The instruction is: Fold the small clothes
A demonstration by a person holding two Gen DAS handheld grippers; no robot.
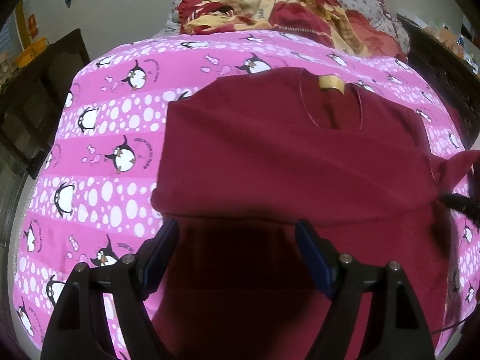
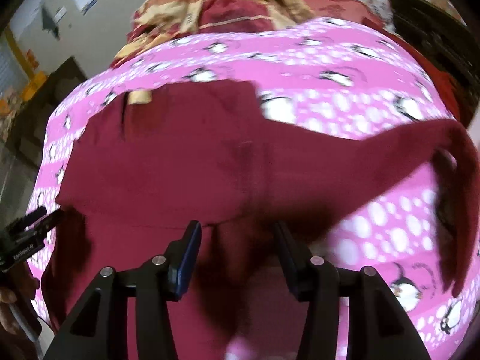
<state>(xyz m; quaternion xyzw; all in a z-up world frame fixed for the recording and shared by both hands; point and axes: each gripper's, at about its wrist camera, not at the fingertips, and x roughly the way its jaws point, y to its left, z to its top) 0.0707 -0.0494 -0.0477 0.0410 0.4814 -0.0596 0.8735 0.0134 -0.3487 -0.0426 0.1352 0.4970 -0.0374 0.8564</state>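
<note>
A maroon T-shirt (image 1: pixel 288 156) lies on the pink penguin bedsheet (image 1: pixel 99 156), collar and tan label (image 1: pixel 331 84) at the far end. Its left side is folded over the body. My left gripper (image 1: pixel 237 228) is open just above the shirt's lower part. In the right wrist view the same T-shirt (image 2: pixel 168 165) shows, its right sleeve (image 2: pixel 435 150) raised and blurred. My right gripper (image 2: pixel 237 231) stands open over the shirt's lower right part, with a fold of cloth between the jaws; whether it touches them I cannot tell.
A heap of red and yellow clothes (image 1: pixel 270 3) lies at the far end of the bed (image 2: pixel 375 69). Dark wooden furniture (image 1: pixel 33 96) stands on the left. The left gripper's tip (image 2: pixel 33 219) shows at the right view's left edge.
</note>
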